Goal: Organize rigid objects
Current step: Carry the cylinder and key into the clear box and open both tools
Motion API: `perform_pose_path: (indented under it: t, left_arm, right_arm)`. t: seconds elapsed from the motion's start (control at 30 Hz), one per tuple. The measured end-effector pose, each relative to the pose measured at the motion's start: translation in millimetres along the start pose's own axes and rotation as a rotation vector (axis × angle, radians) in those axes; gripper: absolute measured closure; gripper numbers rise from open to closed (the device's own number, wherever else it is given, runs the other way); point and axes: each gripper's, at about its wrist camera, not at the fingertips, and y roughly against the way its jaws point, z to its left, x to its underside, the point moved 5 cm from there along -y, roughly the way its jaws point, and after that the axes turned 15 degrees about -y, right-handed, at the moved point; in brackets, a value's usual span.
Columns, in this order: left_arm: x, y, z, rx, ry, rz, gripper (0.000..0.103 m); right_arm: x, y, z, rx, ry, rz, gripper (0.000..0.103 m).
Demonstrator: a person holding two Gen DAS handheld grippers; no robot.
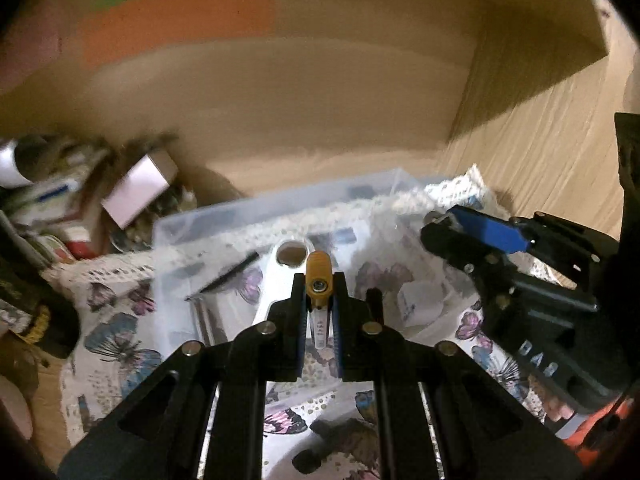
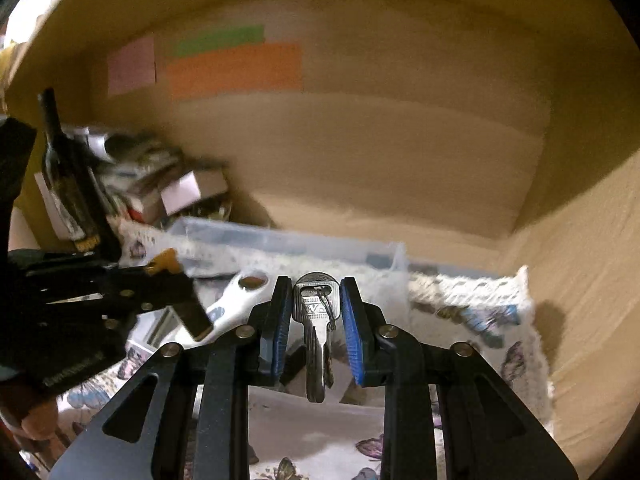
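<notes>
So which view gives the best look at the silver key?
The right wrist view: the silver key hangs head-up between the right gripper fingers, sharp and centered, its ring visible. The left wrist view shows that gripper from the side, but the key itself cannot be made out there.

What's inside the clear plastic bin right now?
In the clear plastic bin a white bottle opener and a dark flat strip show, beside something shiny. The left gripper and its yellow-capped tool cover the near part; the rest is blurred.
</notes>
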Motion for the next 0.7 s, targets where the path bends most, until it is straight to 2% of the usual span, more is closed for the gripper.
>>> perform_pose_path:
  t: [0.37, 0.53, 0.63, 0.7]
  left_arm:
    - [14, -33, 1, 0.055, 0.023, 0.092, 0.093]
    - [14, -33, -1, 0.033, 0.014, 0.092, 0.092]
    - [13, -29, 0, 0.037, 0.023, 0.084, 0.088]
    - [13, -24, 1, 0.029, 0.026, 0.074, 0.08]
  right_arm:
    - [24, -42, -6, 0.018, -0.024, 0.141, 0.08]
    - [27, -46, -10, 0.012, -0.032, 0.167, 0.08]
    - [24, -42, -9, 0.008, -0.033, 0.16, 0.08]
    - [21, -37, -8, 0.01, -0.03, 0.143, 0.08]
